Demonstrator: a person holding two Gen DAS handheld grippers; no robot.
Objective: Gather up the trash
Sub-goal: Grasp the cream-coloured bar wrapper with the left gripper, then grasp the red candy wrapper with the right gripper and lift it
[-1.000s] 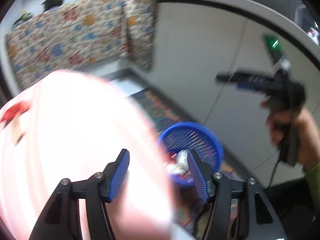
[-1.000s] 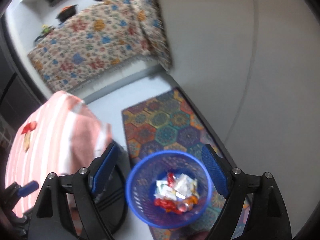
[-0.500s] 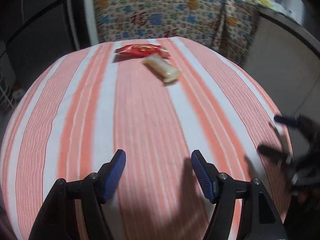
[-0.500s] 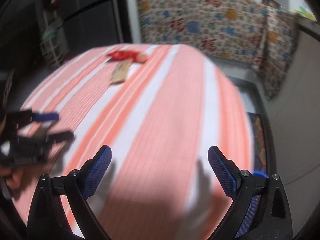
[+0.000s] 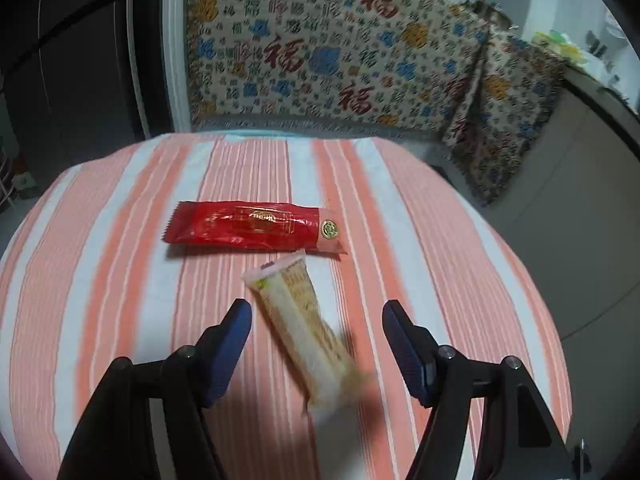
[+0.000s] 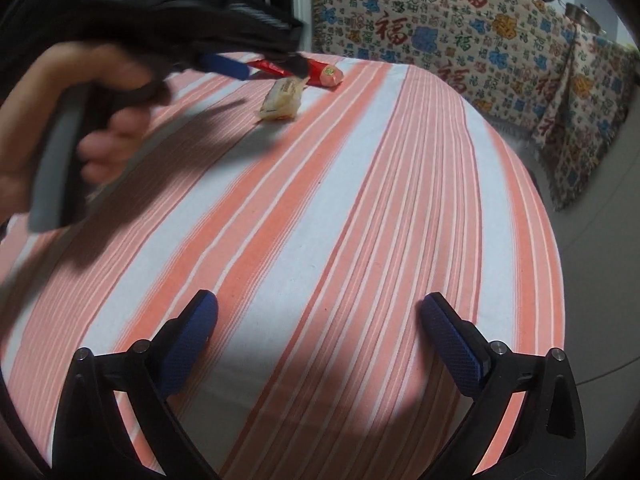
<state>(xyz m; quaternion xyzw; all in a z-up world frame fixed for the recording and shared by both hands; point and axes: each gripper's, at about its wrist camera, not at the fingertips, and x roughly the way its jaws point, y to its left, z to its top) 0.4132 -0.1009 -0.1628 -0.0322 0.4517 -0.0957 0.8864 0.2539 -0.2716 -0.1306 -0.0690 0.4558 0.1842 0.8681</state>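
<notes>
A red snack wrapper (image 5: 252,227) and a pale yellow snack packet (image 5: 302,328) lie on the round table with an orange-and-white striped cloth (image 5: 120,280). My left gripper (image 5: 316,316) is open just above the table, its fingers on either side of the pale packet without touching it. In the right wrist view the left gripper (image 6: 260,66) hovers over the pale packet (image 6: 280,100), with the red wrapper (image 6: 324,72) behind it. My right gripper (image 6: 318,312) is open and empty over the near part of the table.
A patterned cloth (image 5: 340,52) covers a counter behind the table, with pans on top. A dark cabinet (image 5: 60,60) stands at the left. A pale wall and floor lie past the table's right edge (image 6: 560,240).
Both grippers swung from the blue trash basket on the floor up to the table. The left gripper then moved forward until its open fingers straddle the pale packet.
</notes>
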